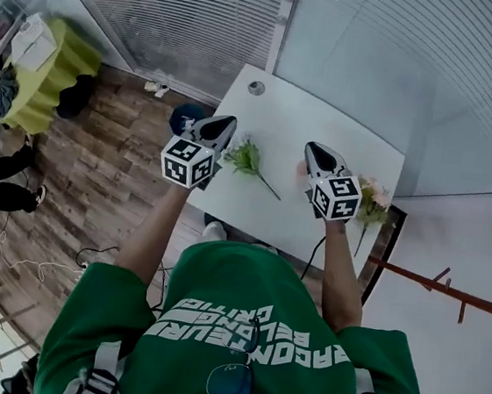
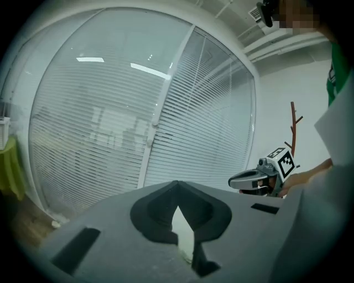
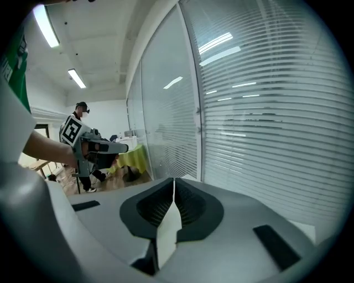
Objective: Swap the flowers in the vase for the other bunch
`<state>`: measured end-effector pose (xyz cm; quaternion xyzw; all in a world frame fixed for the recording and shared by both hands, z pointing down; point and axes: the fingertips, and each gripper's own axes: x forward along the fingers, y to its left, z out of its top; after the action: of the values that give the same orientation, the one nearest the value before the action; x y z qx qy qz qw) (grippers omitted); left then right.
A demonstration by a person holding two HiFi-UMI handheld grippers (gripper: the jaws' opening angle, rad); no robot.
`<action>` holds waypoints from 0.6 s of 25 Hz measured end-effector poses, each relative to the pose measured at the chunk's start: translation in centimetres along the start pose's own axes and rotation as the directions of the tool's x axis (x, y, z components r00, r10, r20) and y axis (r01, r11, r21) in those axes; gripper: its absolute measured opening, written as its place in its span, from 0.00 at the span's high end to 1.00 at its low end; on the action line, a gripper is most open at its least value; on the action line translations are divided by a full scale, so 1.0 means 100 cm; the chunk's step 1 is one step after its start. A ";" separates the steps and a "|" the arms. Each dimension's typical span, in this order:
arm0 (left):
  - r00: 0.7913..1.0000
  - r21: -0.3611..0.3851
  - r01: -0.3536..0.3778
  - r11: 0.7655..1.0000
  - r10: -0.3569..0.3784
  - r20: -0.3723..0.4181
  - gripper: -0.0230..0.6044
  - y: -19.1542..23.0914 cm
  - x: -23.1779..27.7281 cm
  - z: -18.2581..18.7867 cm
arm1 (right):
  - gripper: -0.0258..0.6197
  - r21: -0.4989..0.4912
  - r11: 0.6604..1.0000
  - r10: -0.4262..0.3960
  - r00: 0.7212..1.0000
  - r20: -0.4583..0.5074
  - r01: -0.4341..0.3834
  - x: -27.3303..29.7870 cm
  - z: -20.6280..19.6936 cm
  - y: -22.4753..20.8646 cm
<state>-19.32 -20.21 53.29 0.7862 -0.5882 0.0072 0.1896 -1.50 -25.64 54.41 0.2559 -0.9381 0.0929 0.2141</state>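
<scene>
Both pairs of jaws are clenched, and nothing is between them. In the left gripper view, the left gripper [image 2: 177,185] has its two tips meeting at a point, with only a thin pale wedge lower down. In the right gripper view, the right gripper [image 3: 173,183] is pressed together in the same way. Each looks toward the glass wall with white blinds [image 3: 265,110], not at any flower.

In the head view I see the two grippers above the white table [image 1: 325,121], in the middle of the frame and well apart from each other. The green bunch [image 1: 249,158] lies flat on the table between them, nearer to the left gripper, with its stem running to the lower right. The pink bunch [image 1: 371,202] lies at the right edge of the table, just beside the marker cube of the right gripper. A dark blue round thing [image 1: 184,118] sits at the left edge of the table, half hidden behind the left gripper. I cannot tell if it is the vase.

The flowers show only in the head view. The left gripper view has the right gripper at middle right, with a brown coat stand [image 2: 293,124] behind it. The right gripper view has the left gripper at middle left, and past it a table with a yellow-green cloth [image 3: 133,157].
</scene>
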 end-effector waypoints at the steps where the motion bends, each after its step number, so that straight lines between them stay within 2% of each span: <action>1: 1.000 -0.007 -0.018 1.000 0.018 0.003 0.96 0.008 -0.009 -0.002 | 0.94 -0.006 1.000 0.021 1.000 -0.011 -0.021 0.010 -0.002 0.009; 9: 0.991 -0.058 -0.129 0.990 0.130 0.011 0.96 0.064 -0.071 -0.021 | 0.94 -0.041 0.991 0.124 0.990 -0.069 -0.127 0.073 -0.004 0.070; 14: 0.986 -0.092 -0.161 0.983 0.164 0.017 0.96 0.079 -0.093 -0.034 | 0.93 -0.024 0.985 0.166 0.973 -0.162 -0.173 0.100 -0.029 0.090; 15: 0.986 -0.095 -0.161 0.982 0.163 0.016 0.96 0.080 -0.094 -0.037 | 0.90 -0.014 0.984 0.174 0.967 -0.188 -0.180 0.106 -0.037 0.093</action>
<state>-28.85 -12.27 56.77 0.7260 -0.6521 -0.0145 0.2179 -13.25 -21.34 61.83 0.1578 -0.9345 0.1205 0.2955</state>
